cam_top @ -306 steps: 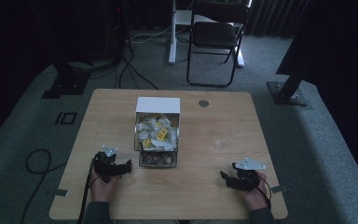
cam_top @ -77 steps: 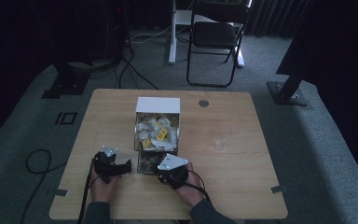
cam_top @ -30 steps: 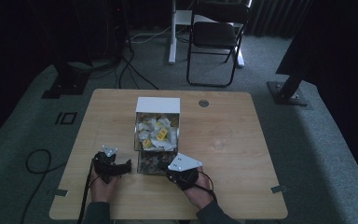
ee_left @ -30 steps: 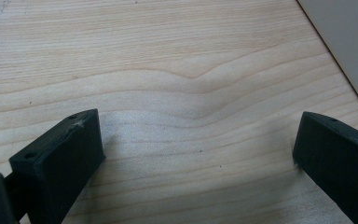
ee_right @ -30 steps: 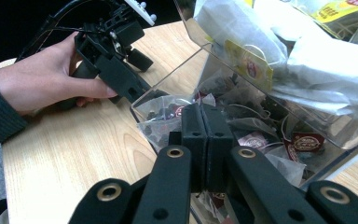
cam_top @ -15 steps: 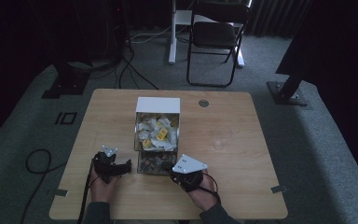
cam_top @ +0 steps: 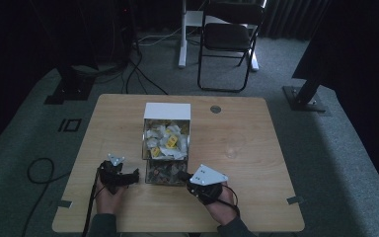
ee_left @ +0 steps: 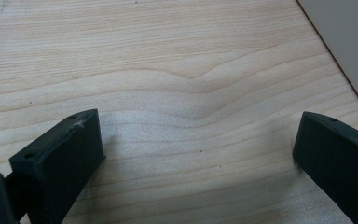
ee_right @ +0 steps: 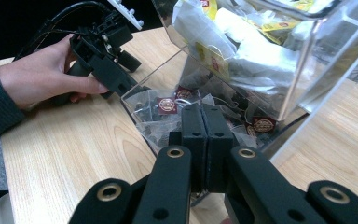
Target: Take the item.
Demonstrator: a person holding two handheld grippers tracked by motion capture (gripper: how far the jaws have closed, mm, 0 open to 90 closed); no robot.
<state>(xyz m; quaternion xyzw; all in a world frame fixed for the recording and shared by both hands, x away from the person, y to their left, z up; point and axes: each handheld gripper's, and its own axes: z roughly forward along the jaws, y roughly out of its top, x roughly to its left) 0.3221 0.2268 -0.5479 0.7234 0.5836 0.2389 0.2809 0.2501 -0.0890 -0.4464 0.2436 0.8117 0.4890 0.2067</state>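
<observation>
Room: dark, grey carpet; folding chair (cam_top: 229, 42) beyond the table's far edge; cables on the floor to the far left.

Table (cam_top: 256, 148): pale wood, bare apart from the items below; round grommet (cam_top: 215, 109) near the far edge.

Dispenser (cam_top: 166, 143): clear two-tier box with white back, standing at mid-table toward the near edge. Upper tier holds white and yellow sachets (ee_right: 242, 56); lower open tray holds dark sachets (ee_right: 168, 106).

Right gripper (ee_right: 206, 123): at the tray's near right corner, jaws pressed together, tips at the tray mouth; whether a sachet is pinched cannot be told.

Left gripper (cam_top: 120, 176): resting by the tray's near left corner, jaws spread wide over bare wood.

Risk, as judged: closed jaws may push sachets deeper or nudge the light box, since nothing braces it.
</observation>
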